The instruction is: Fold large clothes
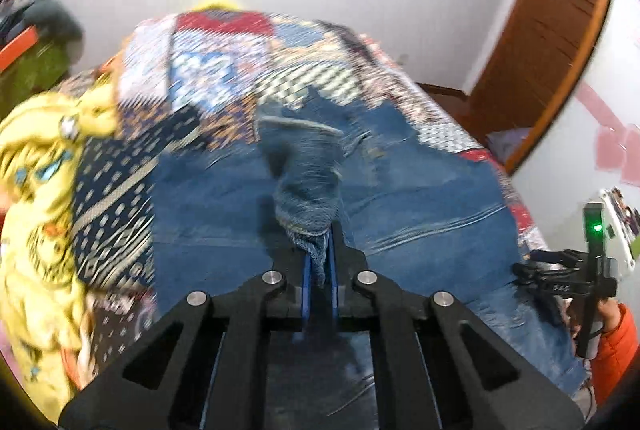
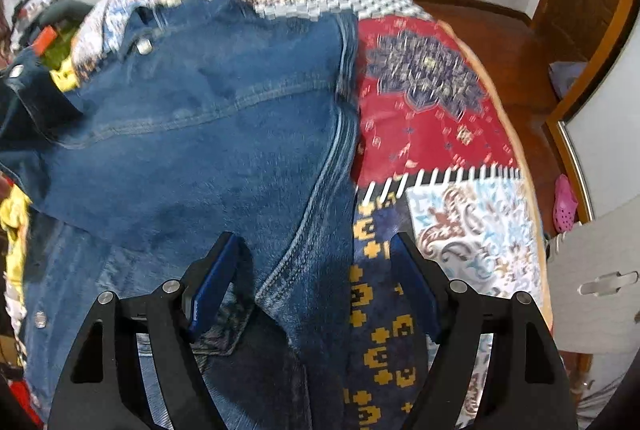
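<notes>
Left gripper (image 1: 318, 262) pinches a fold of the denim jacket (image 2: 208, 134) — right gripper (image 2: 316, 270) hovers near, jaws spread wide, empty.

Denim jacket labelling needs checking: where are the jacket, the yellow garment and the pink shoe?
denim jacket (image 2: 192, 134), right wrist view, on its blue back panel.
yellow garment (image 1: 36, 190), left wrist view, on its printed front.
pink shoe (image 2: 565, 204), right wrist view, on its perforated upper.

My left gripper (image 1: 319, 262) has its 2 fingers (image 1: 334, 250) pinched tight on a fold of cloth. My right gripper (image 2: 316, 262) hangs with its 2 fingers (image 2: 216, 278) spread wide, gripping nothing.
</notes>
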### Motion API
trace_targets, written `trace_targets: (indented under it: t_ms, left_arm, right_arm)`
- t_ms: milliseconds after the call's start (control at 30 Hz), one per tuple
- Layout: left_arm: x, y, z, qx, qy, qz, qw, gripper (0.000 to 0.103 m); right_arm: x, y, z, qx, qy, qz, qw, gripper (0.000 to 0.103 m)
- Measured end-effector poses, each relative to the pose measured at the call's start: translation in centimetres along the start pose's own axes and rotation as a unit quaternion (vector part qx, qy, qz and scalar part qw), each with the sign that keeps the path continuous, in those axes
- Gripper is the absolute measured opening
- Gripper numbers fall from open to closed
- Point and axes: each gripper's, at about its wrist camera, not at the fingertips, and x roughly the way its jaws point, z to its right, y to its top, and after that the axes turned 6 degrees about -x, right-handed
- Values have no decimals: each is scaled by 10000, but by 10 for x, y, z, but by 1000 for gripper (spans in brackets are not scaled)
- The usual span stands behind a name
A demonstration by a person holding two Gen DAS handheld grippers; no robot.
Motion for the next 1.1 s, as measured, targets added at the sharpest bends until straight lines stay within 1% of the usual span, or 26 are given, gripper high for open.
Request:
trace_targets:
  t_ms: [100,200,300,400,433,467,500,533,567,600,700,733,767,900,1000,1100]
  left_arm:
    - [4,-16,-27,-246,208,-113,9994,6]
    - [14,-39,-51,-562,152,-403,9975,6]
    - [20,-59,-55,-570,190,-566,9966,7]
    - [29,-74,-57,-550,329,-846,9944,13]
    - [31,-79,-59,-561,371,-949,9932,19]
    - [32,-81,-61,-556,417,-1017,9924,30]
    - [32,-83,-63,-517,586,-1098,9909,37]
    - [29,-86,-64,-450,727,-1107,9902,46]
    - [27,-87,-65,-379,787,-1106,9900,49]
    - [23,-87,-66,-295,832,-1121,9898,50]
    - [6,-82,-71,-119,827,-1096,9905,51]
    - [0,-79,-74,-83,841,-1029,9911,55]
    - [-7,-73,-77,-61,878,-921,9919,59]
    - [-24,-40,-90,-180,898,-498,9946,65]
    - [-19,-8,-105,-396,823,-299,9954,65]
    - [-1,17,-114,-586,717,-279,9953,65]
  right_arm:
    - [0,0,-1,-15,-22,22,10000,75]
    - [0,-1,2,25,24,-2,10000,75]
    - [1,-1,2,19,8,-9,10000,76]
    - [2,0,3,8,-24,-15,10000,76]
    - [1,0,1,2,-36,-18,10000,76]
    - [0,-1,0,-5,-50,-26,10000,76]
    - [-1,-1,0,-15,-64,-34,10000,76]
    - [-2,0,0,-28,-82,-39,10000,76]
    - [-3,0,-1,-46,-95,-38,9999,76]
    - [-6,0,-1,-76,-103,-27,9999,76]
    - [-16,4,-3,-131,-35,97,9999,76]
    - [-20,7,-3,-132,-1,151,9998,76]
    - [-24,10,-2,-134,23,213,9997,76]
    - [-41,28,0,-70,255,551,9981,76]
    - [-49,45,2,25,311,792,9964,76]
    - [-46,65,8,121,327,969,9947,76]
